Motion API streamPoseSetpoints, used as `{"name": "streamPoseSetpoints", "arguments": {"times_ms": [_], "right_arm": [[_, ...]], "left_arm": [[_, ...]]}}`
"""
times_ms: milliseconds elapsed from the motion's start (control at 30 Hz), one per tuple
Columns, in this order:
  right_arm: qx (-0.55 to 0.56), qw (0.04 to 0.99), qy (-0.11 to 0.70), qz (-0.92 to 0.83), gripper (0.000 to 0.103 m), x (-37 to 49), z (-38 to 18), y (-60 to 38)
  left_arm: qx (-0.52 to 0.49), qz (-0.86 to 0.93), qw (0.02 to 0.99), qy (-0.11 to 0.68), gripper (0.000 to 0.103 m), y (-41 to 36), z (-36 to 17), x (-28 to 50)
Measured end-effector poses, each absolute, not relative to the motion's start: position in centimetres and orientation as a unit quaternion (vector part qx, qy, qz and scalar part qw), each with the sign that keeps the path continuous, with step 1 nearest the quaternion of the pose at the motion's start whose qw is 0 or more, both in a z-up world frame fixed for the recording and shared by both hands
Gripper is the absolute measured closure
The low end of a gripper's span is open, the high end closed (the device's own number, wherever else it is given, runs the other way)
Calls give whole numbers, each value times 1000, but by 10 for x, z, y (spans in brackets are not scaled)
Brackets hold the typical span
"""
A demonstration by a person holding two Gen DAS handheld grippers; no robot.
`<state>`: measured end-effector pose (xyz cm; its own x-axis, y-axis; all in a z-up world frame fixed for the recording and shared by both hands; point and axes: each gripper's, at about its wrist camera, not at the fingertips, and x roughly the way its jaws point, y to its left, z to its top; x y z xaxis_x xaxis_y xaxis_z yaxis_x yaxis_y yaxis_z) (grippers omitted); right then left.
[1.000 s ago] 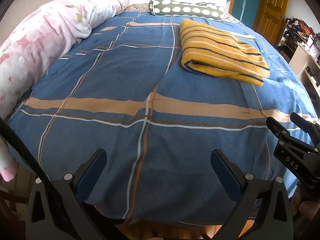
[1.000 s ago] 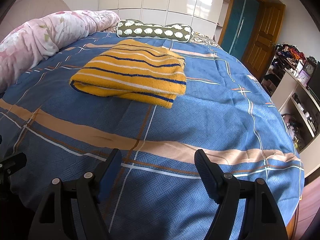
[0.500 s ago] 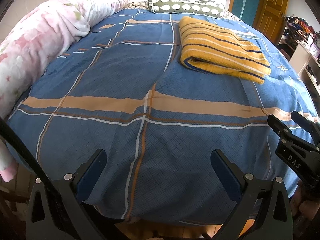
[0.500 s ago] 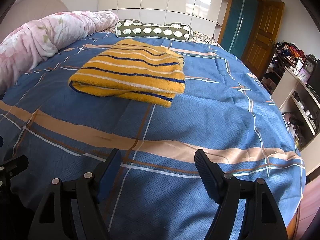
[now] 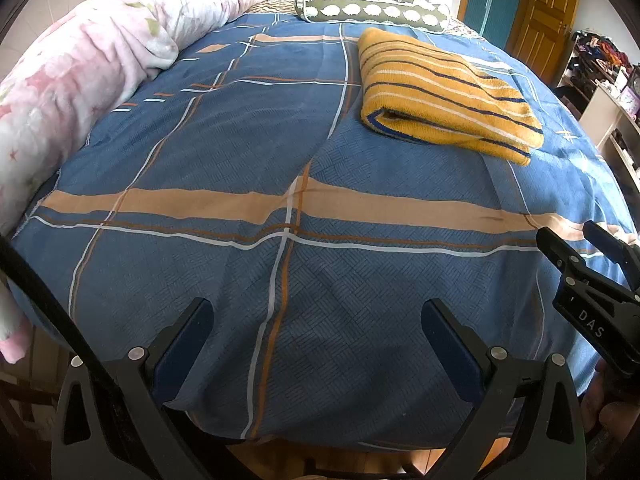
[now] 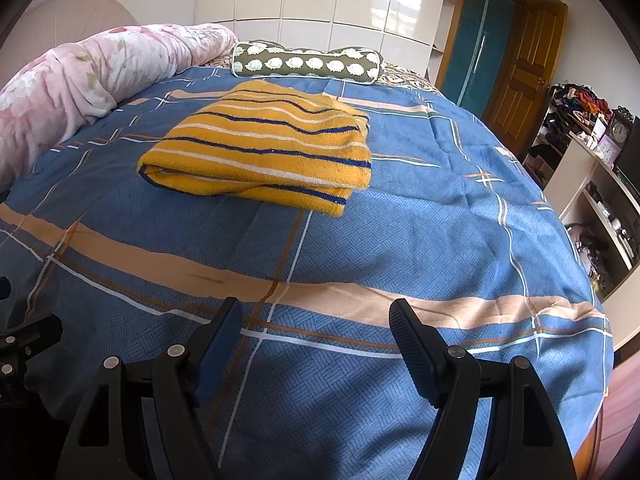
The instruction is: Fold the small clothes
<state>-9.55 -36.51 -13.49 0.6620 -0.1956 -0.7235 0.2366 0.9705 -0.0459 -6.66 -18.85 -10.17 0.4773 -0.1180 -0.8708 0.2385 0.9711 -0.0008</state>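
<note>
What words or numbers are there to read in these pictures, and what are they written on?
"DAS": white letters on the black right gripper, seen at the edge of the left wrist view.
Clock on the shelf: its numbers are too small to read.
No writing shows on the folded yellow striped garment.

Only readable text: "DAS", white letters on the black body of my right hand-held gripper point(image 5: 591, 280), seen at the right edge of my left wrist view. Clock face point(image 6: 619, 133) on the shelf too small to read.
</note>
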Motion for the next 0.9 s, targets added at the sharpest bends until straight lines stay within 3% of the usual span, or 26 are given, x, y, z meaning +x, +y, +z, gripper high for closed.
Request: {"name": "streamPoseSetpoints", "arguments": {"times_ms": [900], "right_arm": [[26,915,384,-117,21,-91,-130,-364]], "left_arm": [[57,-122,861,491,0,-184,-98,-32]]}}
